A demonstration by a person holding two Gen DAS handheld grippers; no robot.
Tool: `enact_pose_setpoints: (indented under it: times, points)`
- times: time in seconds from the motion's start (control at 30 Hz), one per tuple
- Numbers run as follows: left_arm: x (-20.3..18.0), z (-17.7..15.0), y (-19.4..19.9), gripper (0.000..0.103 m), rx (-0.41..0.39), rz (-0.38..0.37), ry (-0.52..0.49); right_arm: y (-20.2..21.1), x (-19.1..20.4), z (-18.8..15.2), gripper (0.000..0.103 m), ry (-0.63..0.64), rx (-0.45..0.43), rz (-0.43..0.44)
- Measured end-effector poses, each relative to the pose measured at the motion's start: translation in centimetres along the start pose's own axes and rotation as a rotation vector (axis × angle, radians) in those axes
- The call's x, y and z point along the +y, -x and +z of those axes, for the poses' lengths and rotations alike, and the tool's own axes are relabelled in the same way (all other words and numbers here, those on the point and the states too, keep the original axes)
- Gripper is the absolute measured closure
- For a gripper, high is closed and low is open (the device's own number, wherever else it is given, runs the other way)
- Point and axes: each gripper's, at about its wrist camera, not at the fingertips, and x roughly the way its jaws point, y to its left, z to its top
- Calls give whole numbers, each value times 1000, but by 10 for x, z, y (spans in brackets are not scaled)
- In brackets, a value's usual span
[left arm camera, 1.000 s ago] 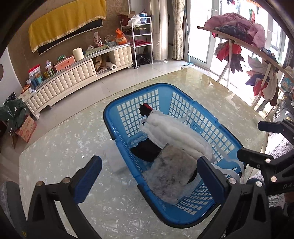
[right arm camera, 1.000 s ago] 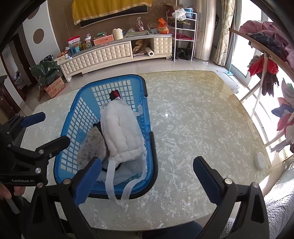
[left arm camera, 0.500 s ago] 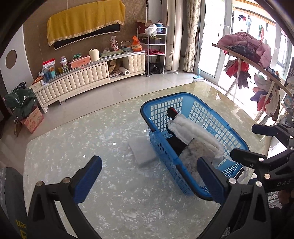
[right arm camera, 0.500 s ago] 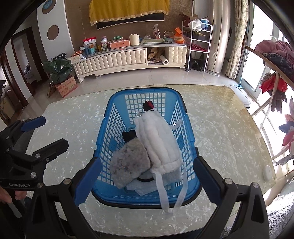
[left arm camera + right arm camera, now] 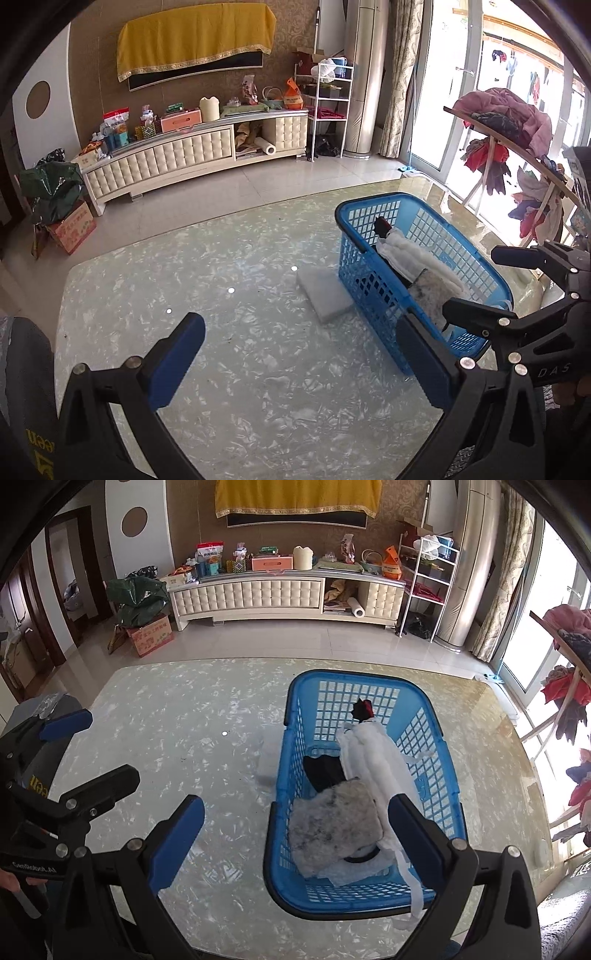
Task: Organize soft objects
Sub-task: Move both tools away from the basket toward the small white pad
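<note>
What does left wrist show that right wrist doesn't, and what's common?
Left wrist only: the whole white pad flat on the table beside the basket; the right tongs.
Right wrist only: the basket's contents from above, grey furry piece beside a white padded item over a black item; the left tongs.
Both: blue basket, marble-pattern table, both tongs open and empty.

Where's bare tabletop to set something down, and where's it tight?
Widest free patch: table from its left edge to the blue basket, ahead of both open tools. A narrower strip lies right of the basket to the window-side edge. Tight spot: the white pad against the basket's left wall. The basket is full of soft items.
</note>
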Motion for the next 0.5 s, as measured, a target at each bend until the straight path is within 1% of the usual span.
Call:
enact_pose_setpoints:
  times: [0.33, 0.5]
  points:
    - [65, -16, 5, 1, 28, 77, 55, -34, 47, 21, 3, 65, 13, 53]
    - [93, -29, -5, 0, 58, 108, 96, -53, 63, 23, 3, 101, 31, 87]
